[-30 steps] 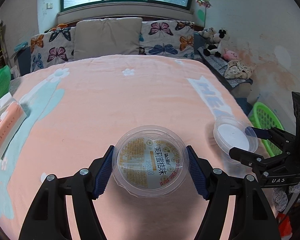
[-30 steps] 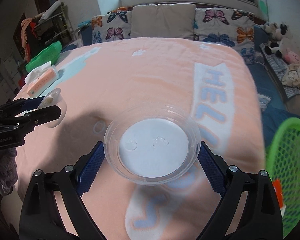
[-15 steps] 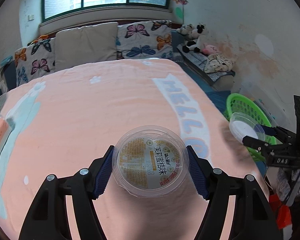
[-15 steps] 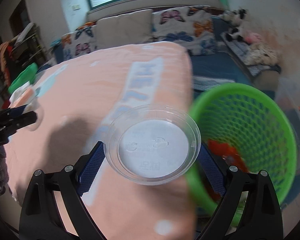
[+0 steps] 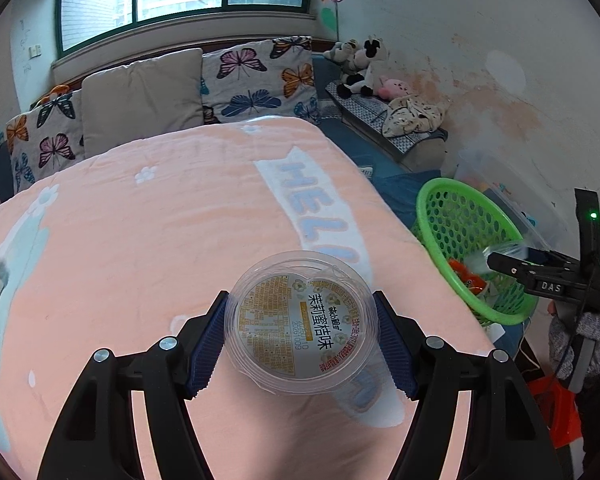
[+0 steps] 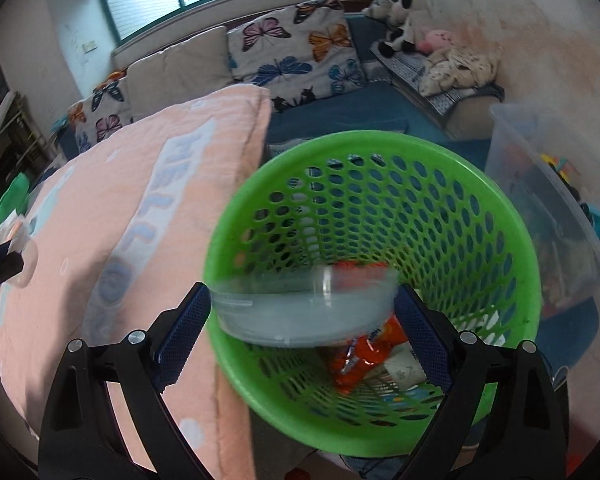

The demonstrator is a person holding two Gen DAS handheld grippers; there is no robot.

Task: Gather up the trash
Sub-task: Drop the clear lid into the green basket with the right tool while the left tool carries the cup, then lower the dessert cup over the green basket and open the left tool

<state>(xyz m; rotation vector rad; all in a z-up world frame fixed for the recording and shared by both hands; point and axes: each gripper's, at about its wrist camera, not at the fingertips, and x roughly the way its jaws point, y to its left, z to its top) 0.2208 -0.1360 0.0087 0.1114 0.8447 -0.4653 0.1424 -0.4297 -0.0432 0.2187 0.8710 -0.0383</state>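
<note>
Left gripper (image 5: 300, 338) is clamped across the rim of a clear cup (image 5: 302, 322), held over the near part of the bed (image 5: 160, 232). To the right, right gripper (image 6: 304, 318) pinches a blurred lid (image 6: 304, 308) above the green basket (image 6: 520, 248). Both look light, thin and slick; gentle rim grips suit them.

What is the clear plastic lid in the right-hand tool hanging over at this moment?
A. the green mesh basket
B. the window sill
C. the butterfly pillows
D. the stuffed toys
A: in the right wrist view the clear lid, blurred between the right gripper fingers, sits above the open mouth of the green basket, with an orange wrapper lying inside below it.
</note>
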